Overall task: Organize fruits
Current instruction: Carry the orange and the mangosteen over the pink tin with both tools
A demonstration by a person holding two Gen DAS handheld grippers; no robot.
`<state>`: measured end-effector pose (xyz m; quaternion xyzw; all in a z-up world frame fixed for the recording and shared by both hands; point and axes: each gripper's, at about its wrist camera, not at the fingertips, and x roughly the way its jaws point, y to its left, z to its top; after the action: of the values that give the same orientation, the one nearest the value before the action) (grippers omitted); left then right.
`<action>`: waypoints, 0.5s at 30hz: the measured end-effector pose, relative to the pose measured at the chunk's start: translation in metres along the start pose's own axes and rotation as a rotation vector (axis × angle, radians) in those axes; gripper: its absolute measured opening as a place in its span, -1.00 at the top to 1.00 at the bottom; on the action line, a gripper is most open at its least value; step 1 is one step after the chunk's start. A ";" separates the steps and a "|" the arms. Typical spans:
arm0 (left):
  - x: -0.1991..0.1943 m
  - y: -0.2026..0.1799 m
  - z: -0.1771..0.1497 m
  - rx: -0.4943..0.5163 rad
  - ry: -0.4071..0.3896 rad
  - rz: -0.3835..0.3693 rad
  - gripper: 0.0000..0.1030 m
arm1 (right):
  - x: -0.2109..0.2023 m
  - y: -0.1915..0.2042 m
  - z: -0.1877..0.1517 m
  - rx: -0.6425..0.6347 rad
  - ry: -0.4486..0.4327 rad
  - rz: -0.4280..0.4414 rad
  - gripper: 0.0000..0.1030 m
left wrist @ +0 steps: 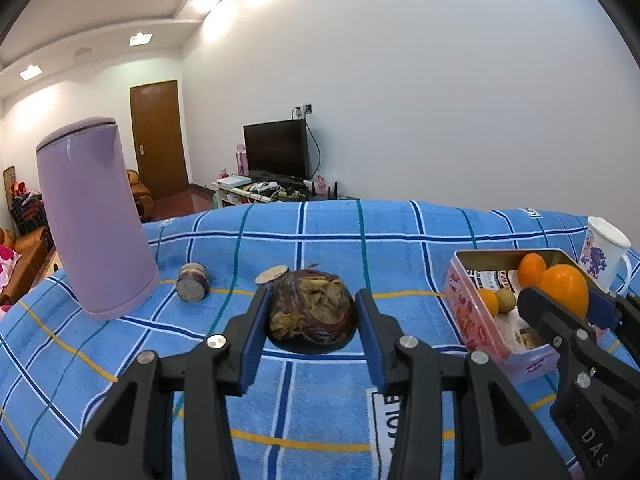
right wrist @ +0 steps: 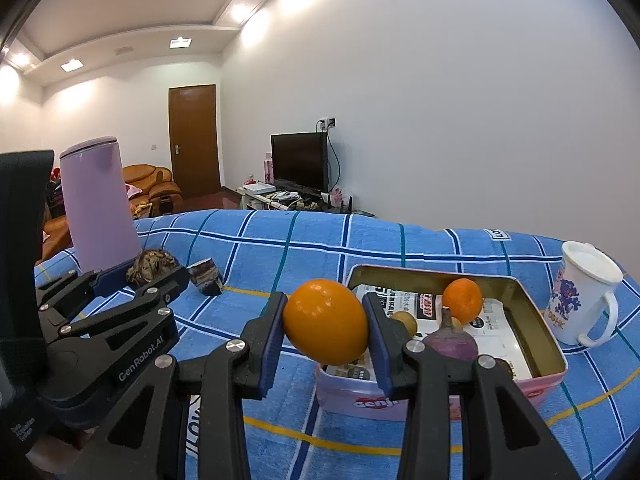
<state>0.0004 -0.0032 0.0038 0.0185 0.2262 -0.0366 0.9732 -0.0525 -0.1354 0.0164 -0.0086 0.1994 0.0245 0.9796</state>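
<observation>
Right wrist view: right claw [right wrist: 325,330] clamps orange [right wrist: 325,320] above tin [right wrist: 536,304].

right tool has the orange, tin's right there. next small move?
Probably ease the right tool forward over the pink tin and open it there. The orange is clamped between its pads at the tin's near edge, and the tin already holds a smaller orange with open floor left.
</observation>
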 end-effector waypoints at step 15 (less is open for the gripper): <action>-0.009 -0.027 0.010 0.026 -0.023 -0.038 0.14 | -0.013 -0.041 0.004 0.054 -0.036 -0.058 0.21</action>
<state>-0.0056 -0.0304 0.0168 0.0265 0.2147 -0.0582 0.9746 -0.0608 -0.1772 0.0252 0.0125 0.1818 -0.0090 0.9832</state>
